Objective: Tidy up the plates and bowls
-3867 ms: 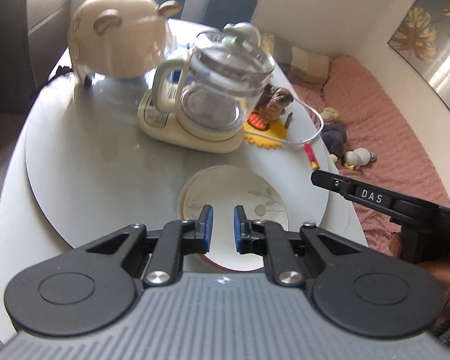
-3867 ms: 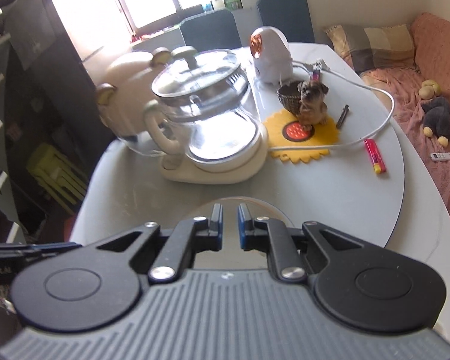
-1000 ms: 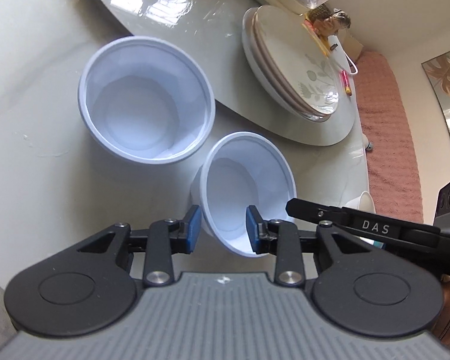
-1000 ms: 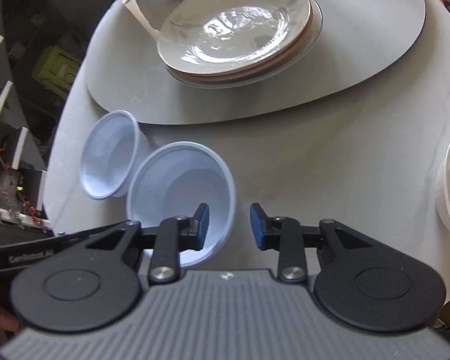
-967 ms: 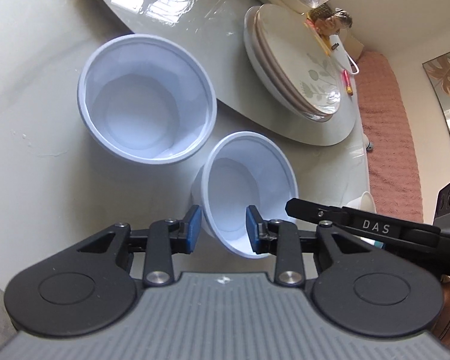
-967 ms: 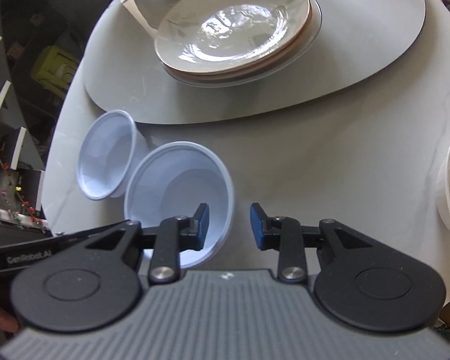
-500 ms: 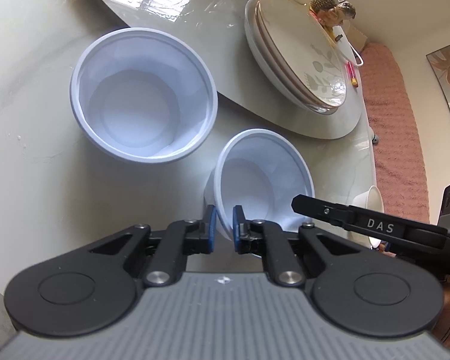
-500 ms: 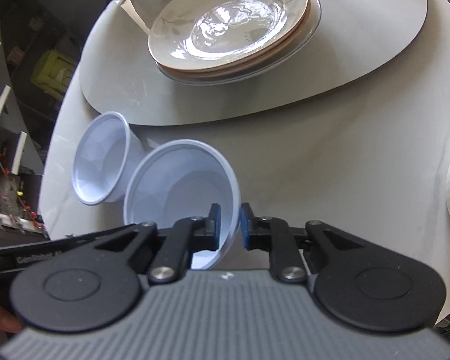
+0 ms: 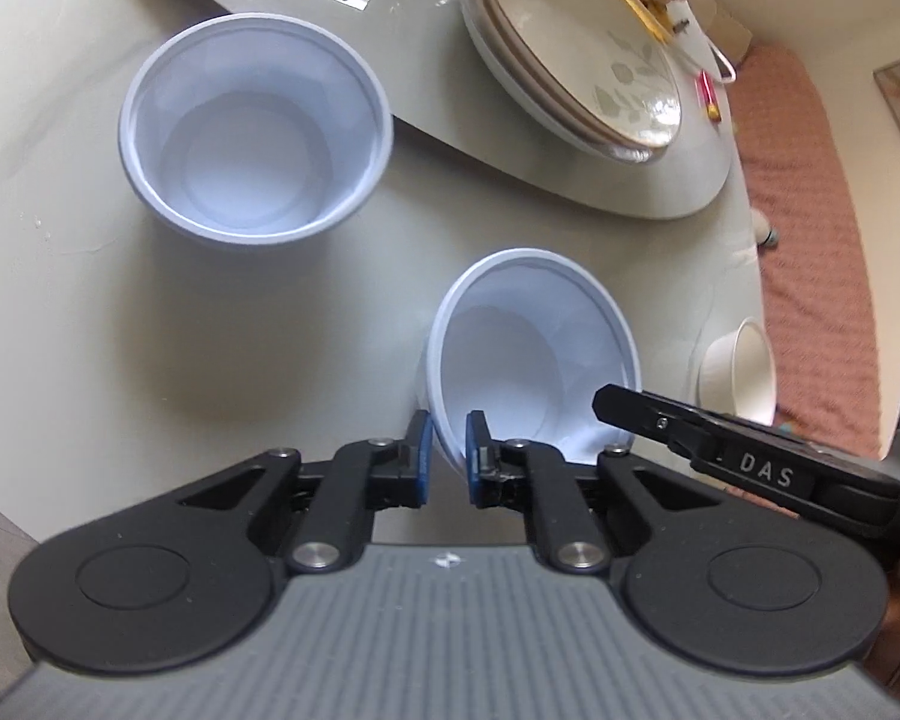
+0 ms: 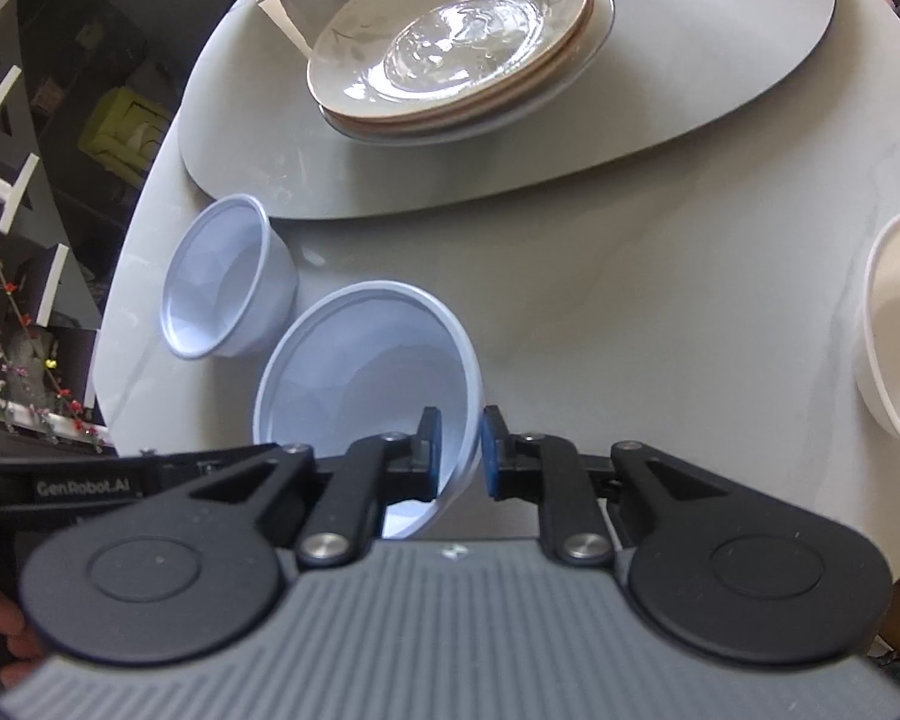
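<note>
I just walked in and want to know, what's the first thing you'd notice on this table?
Two black tools pinch the same pale blue bowl near the table's edge: the left tool on one side of its rim, the right tool on the other, tipping it. Another blue bowl sits upright beside it. A stack of plates rests on the grey turntable behind.

black two-finger left gripper and right gripper are fitted with blue pads, silver screws, ribbed grey housings.

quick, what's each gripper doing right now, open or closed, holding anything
Left gripper: closed on the near rim of the tilted white bowl.
Right gripper: closed on the same bowl's opposite rim.
</note>
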Tool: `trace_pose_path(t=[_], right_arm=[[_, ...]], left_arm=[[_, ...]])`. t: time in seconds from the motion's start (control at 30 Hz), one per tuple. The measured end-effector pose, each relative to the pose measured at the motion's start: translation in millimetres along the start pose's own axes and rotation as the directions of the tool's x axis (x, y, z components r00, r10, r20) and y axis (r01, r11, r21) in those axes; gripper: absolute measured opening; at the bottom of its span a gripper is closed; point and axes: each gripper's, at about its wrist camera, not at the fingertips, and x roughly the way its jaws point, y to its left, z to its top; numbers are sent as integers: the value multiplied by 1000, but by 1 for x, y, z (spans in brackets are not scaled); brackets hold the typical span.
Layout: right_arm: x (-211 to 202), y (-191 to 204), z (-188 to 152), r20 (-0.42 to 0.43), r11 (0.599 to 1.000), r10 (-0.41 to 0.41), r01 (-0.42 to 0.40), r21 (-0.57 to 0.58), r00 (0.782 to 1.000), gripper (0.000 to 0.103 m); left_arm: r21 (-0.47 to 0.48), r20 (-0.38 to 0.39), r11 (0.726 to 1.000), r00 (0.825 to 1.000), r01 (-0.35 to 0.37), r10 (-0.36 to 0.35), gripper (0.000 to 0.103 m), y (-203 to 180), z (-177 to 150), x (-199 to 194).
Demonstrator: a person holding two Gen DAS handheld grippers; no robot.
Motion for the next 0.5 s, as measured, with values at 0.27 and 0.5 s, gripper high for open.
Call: trace_pose_path(t=[0.27, 0.5], right_arm=[[0, -9, -14, 6, 1000, 22, -23, 14, 1000, 17], [1, -20, -22, 12, 999, 19, -20, 40, 1000, 17]], left_arm=[[25, -41, 999, 998, -44, 45, 14, -15, -6, 8], [66, -59, 995, 995, -77, 80, 14, -27, -8, 19]])
